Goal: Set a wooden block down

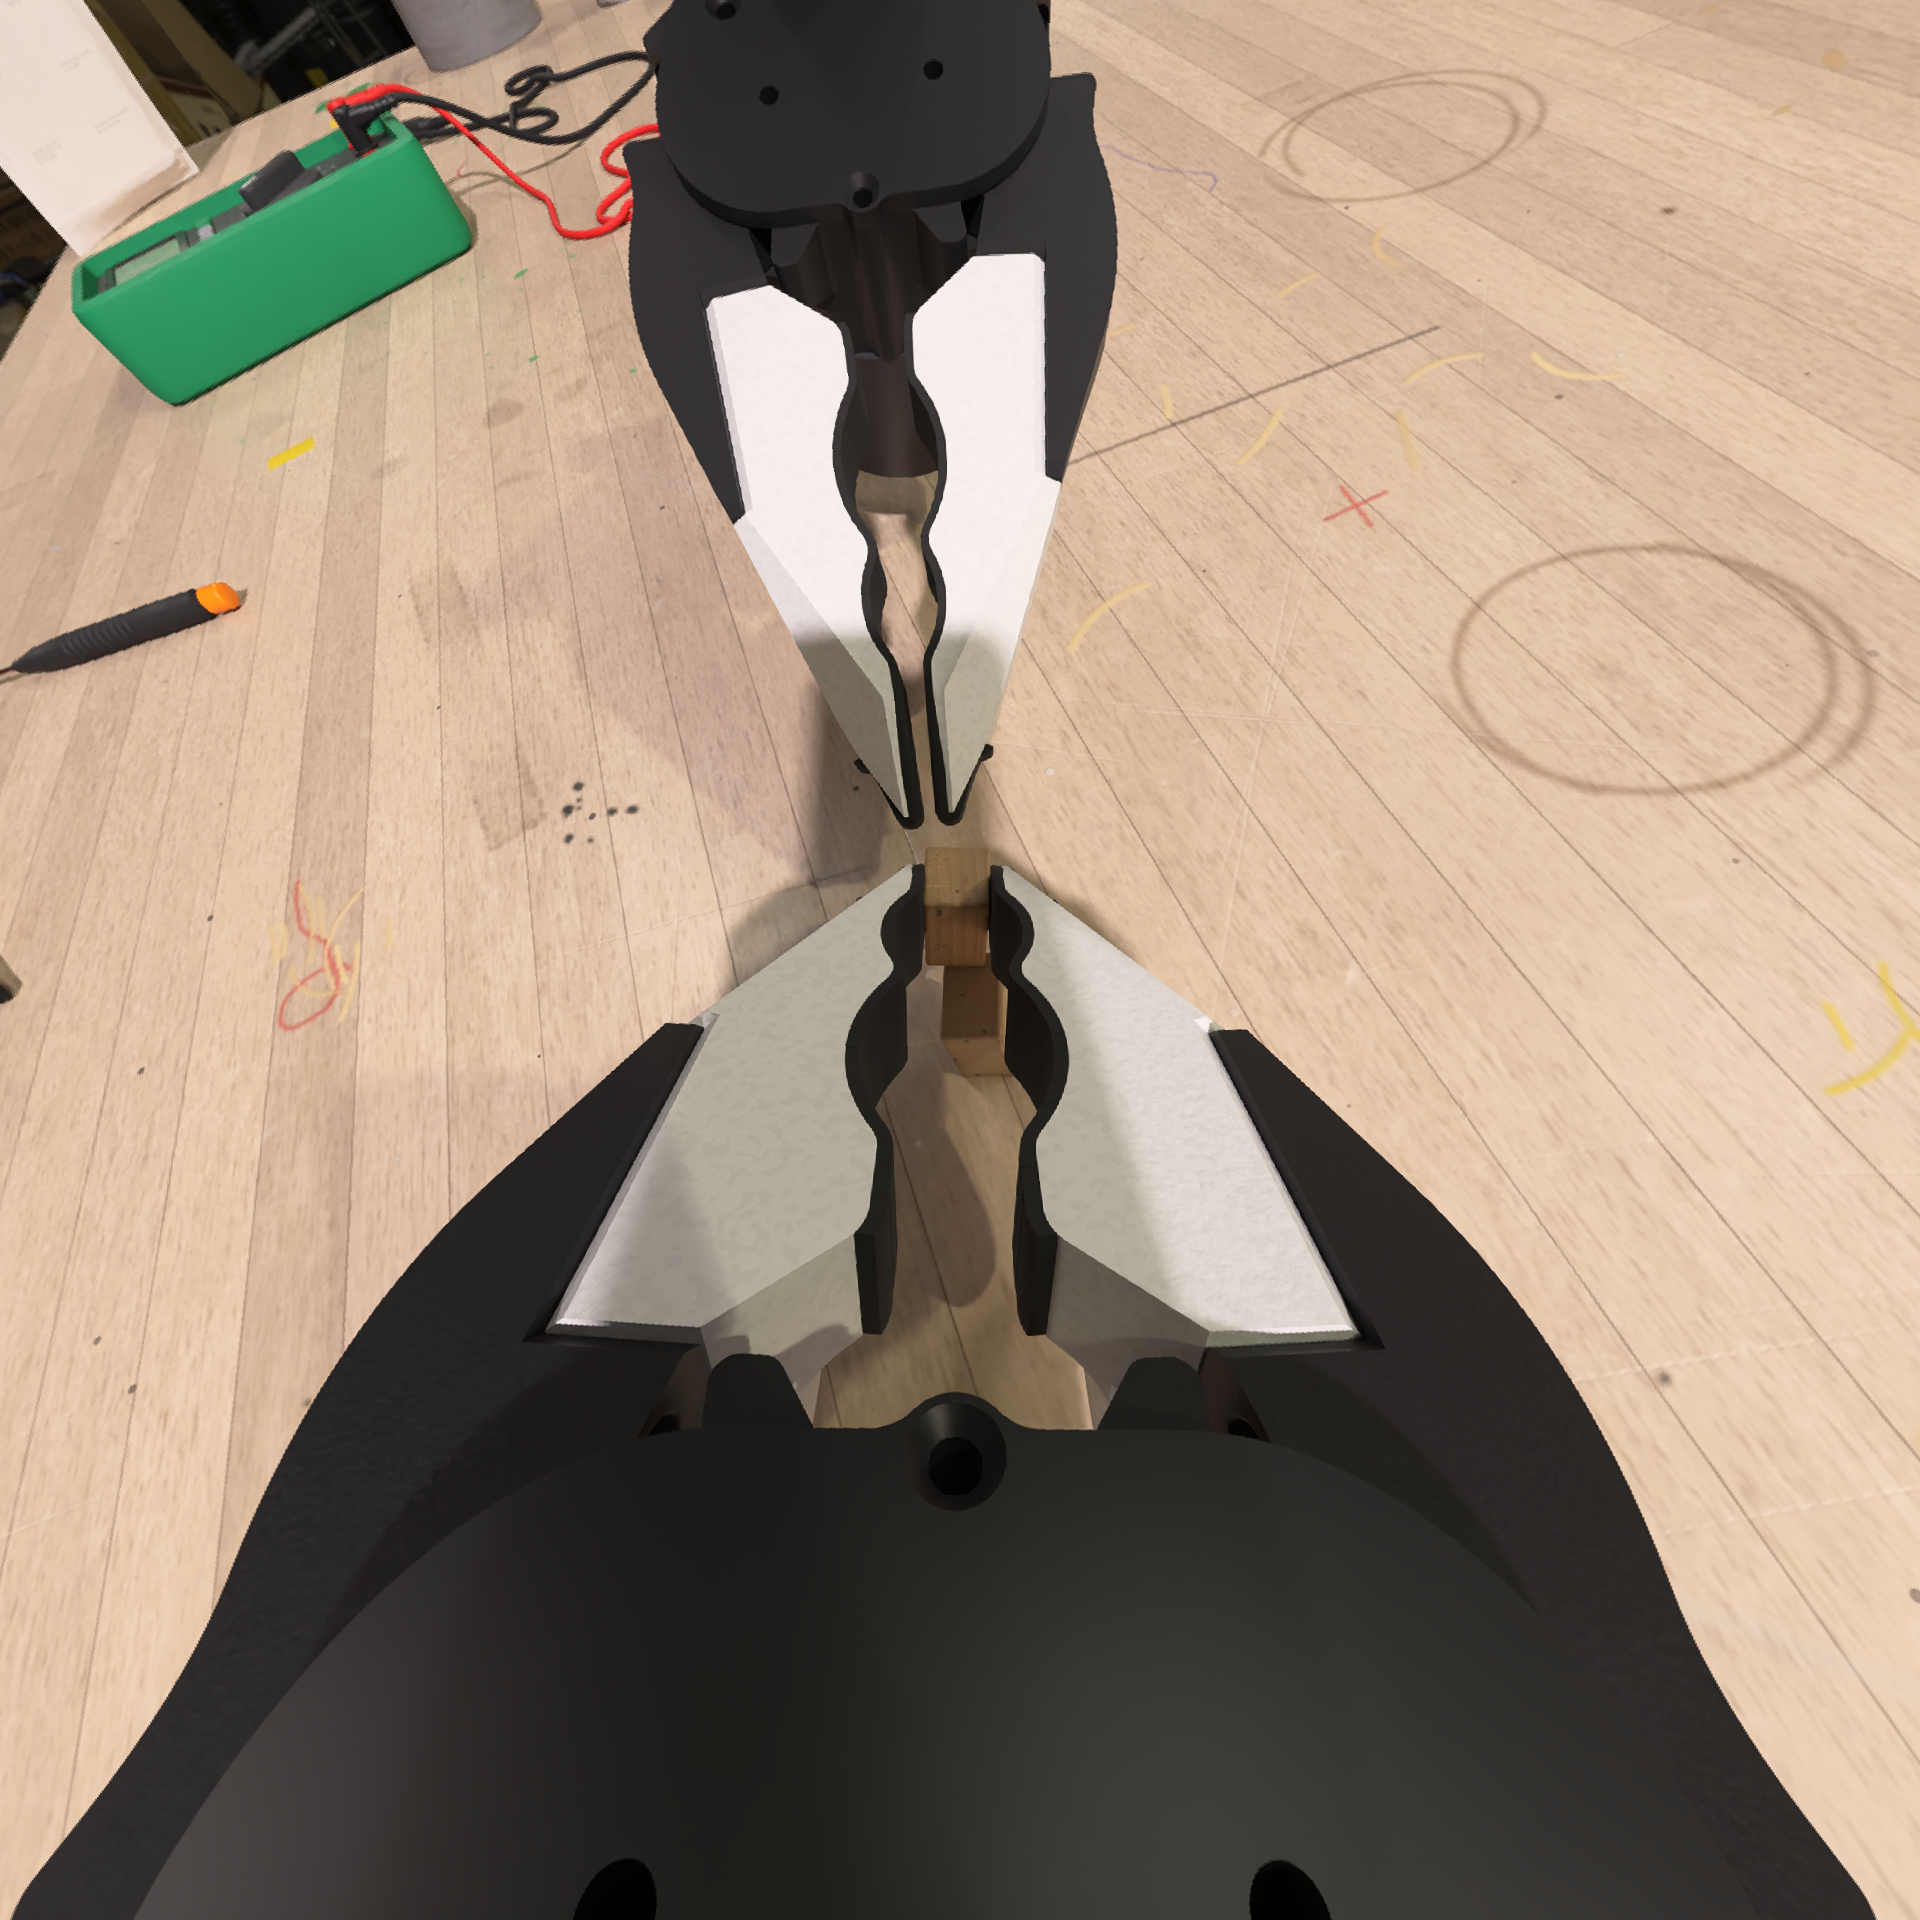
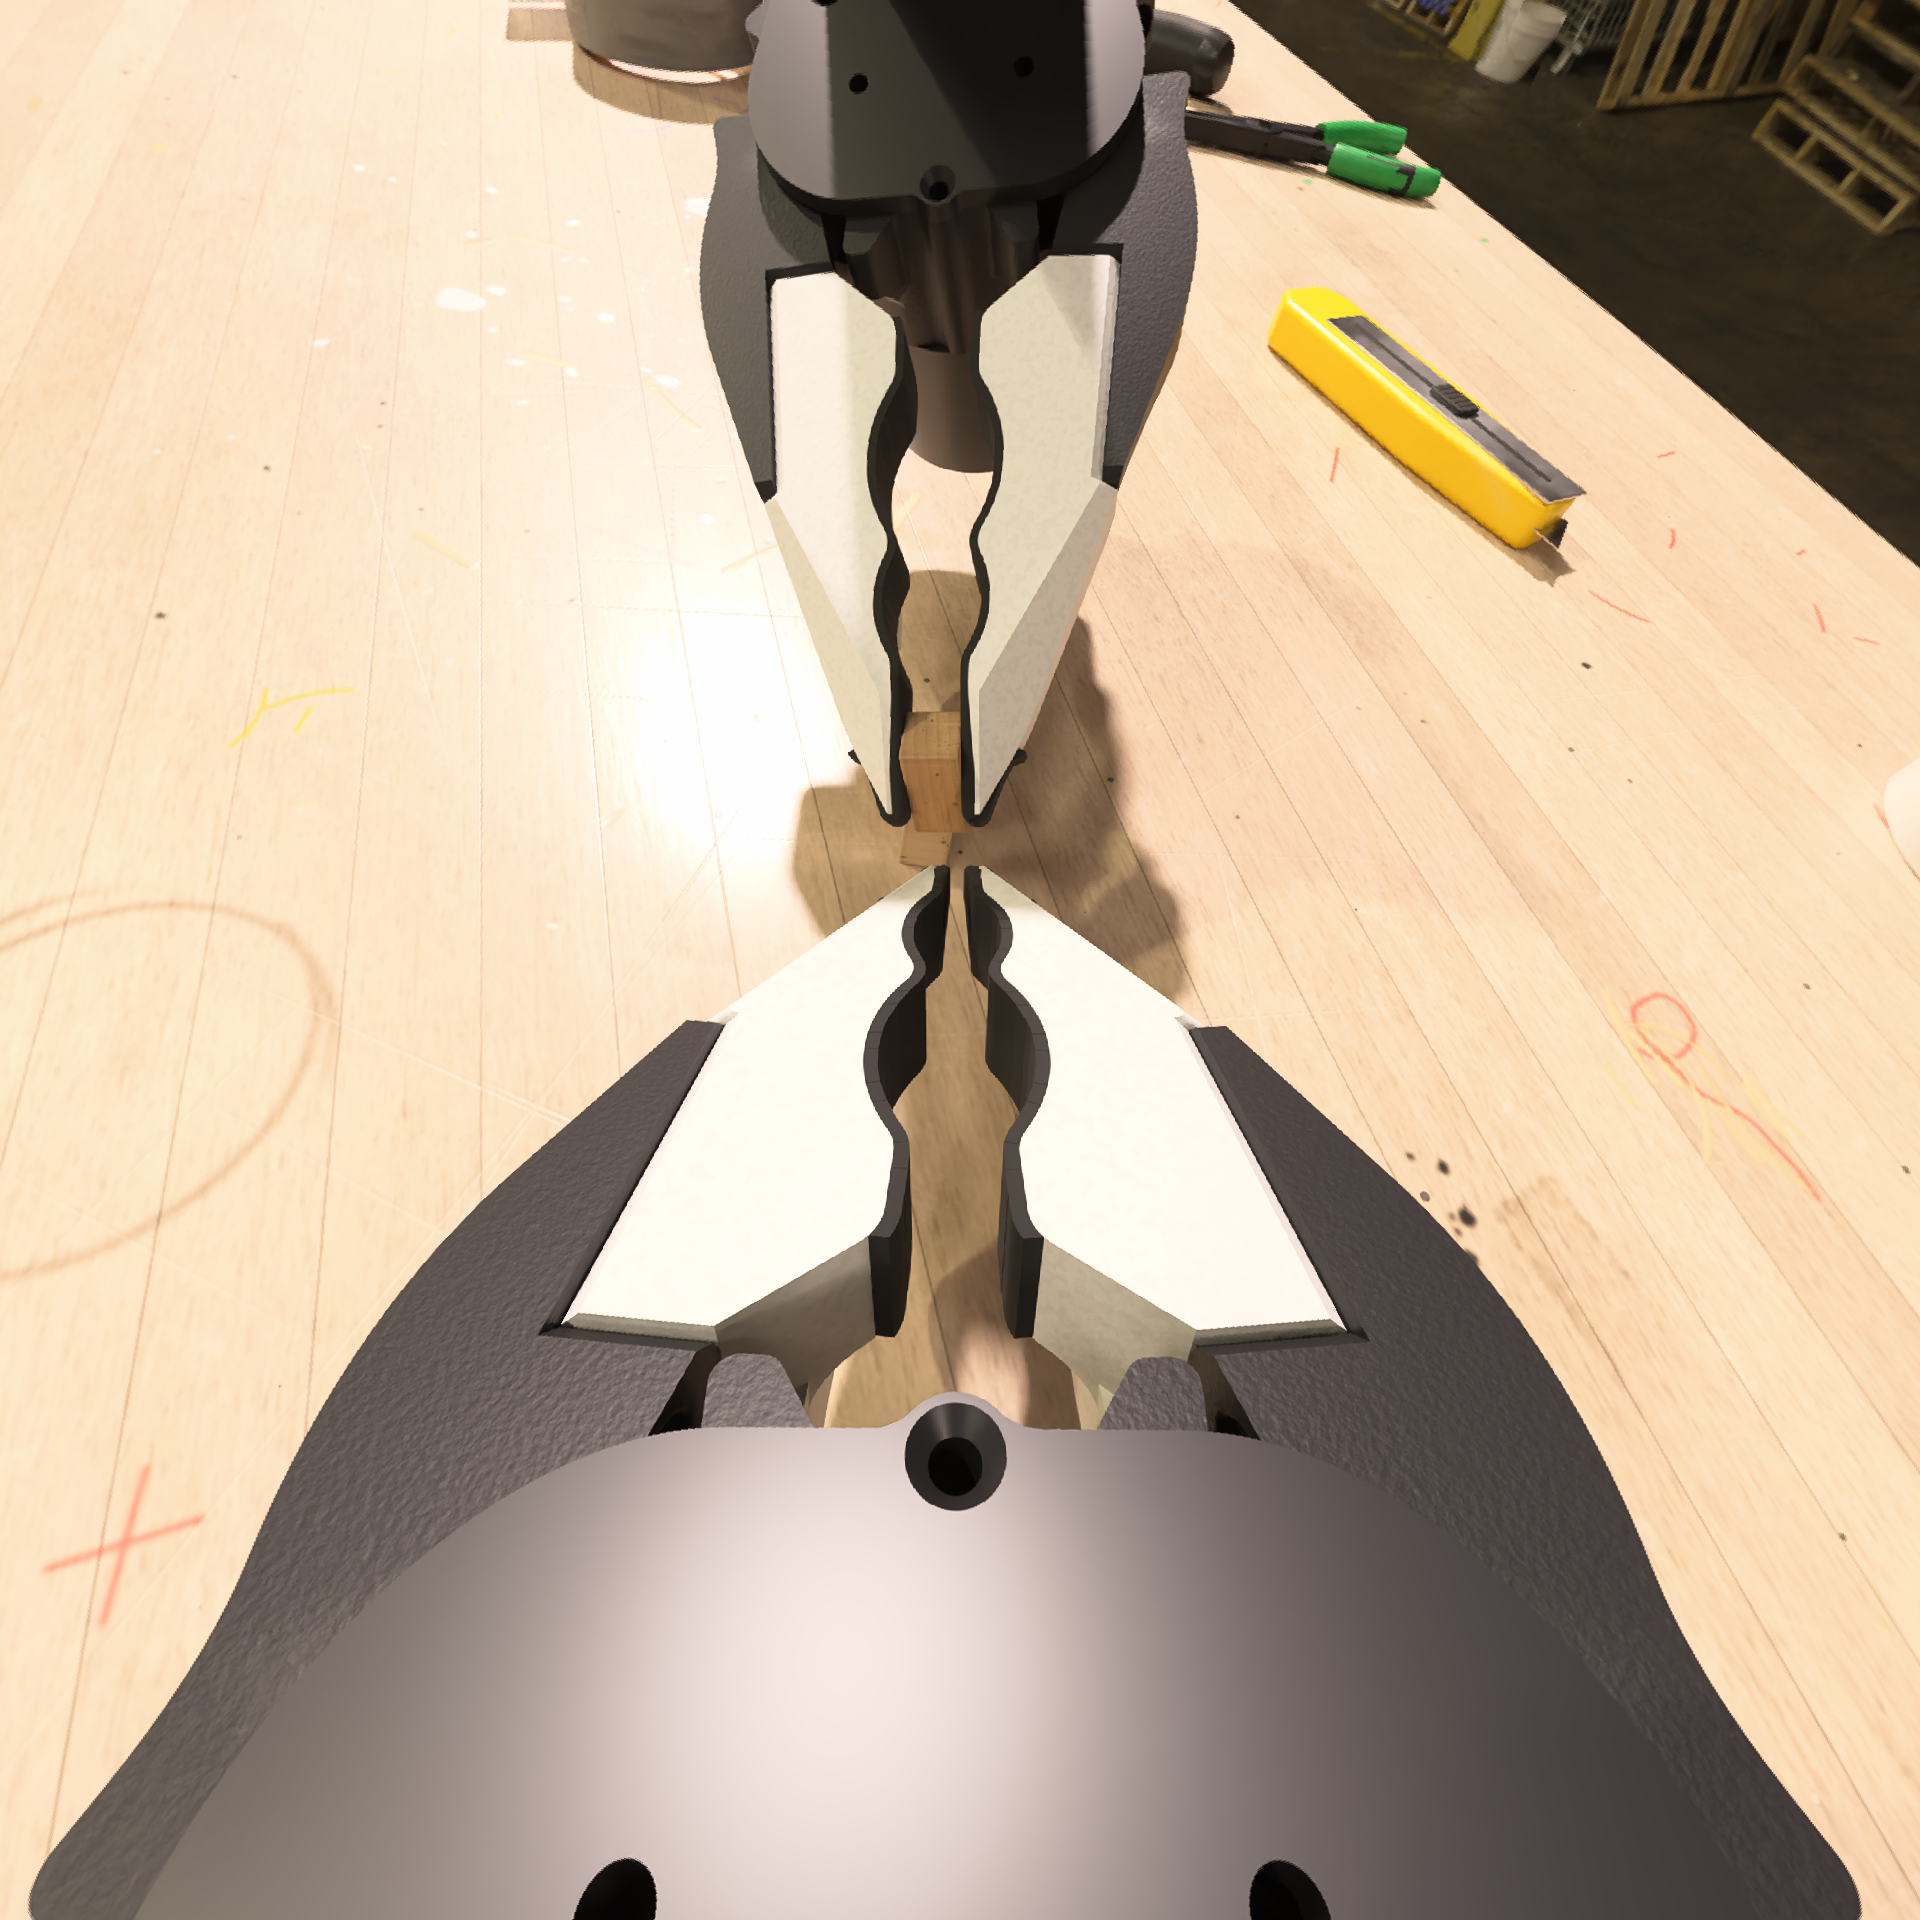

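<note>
My left gripper (image 1: 956, 883) is shut on a small wooden block (image 1: 954, 920), held at its fingertips just above the wooden table (image 1: 1455, 935). A second wooden block (image 1: 974, 1023) lies on the table right under it; I cannot tell whether the two touch. In the right wrist view the left gripper (image 2: 932, 816) faces me with the held block (image 2: 932, 774) between its tips, over the lower block (image 2: 923, 847). My right gripper (image 2: 957, 878) is shut and empty, tip to tip with the left one; it also shows in the left wrist view (image 1: 928, 816).
A green box (image 1: 270, 270) with red and black cables (image 1: 561, 156) stands at the far left, with an orange-tipped pen (image 1: 125, 629) nearer. A yellow utility knife (image 2: 1423, 416) and green markers (image 2: 1361, 151) lie near the table's right edge. A grey container (image 2: 665, 26) stands at the back.
</note>
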Motion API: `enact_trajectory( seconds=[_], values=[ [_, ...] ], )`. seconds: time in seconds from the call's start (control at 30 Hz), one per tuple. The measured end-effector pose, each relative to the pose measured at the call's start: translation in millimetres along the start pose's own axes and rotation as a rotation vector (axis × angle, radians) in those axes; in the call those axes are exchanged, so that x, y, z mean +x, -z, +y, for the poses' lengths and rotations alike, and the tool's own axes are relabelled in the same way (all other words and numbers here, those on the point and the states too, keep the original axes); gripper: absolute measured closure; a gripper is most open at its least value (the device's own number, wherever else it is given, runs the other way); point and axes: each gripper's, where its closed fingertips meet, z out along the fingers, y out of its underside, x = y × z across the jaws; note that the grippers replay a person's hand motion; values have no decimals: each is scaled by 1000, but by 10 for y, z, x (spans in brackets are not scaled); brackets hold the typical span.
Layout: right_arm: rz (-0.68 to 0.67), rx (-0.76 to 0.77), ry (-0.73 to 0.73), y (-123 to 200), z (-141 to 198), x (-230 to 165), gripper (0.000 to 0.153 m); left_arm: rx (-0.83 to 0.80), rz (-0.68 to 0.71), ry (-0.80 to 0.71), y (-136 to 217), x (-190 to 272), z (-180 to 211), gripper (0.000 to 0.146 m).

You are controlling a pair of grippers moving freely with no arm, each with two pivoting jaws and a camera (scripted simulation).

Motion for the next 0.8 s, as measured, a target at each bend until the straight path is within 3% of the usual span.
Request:
enact_trajectory(
  seconds=[0.8],
  values=[
    [-37,-8,-50,-56,-11,-4,150,3,25,5,34,3,20,135]
  ],
)
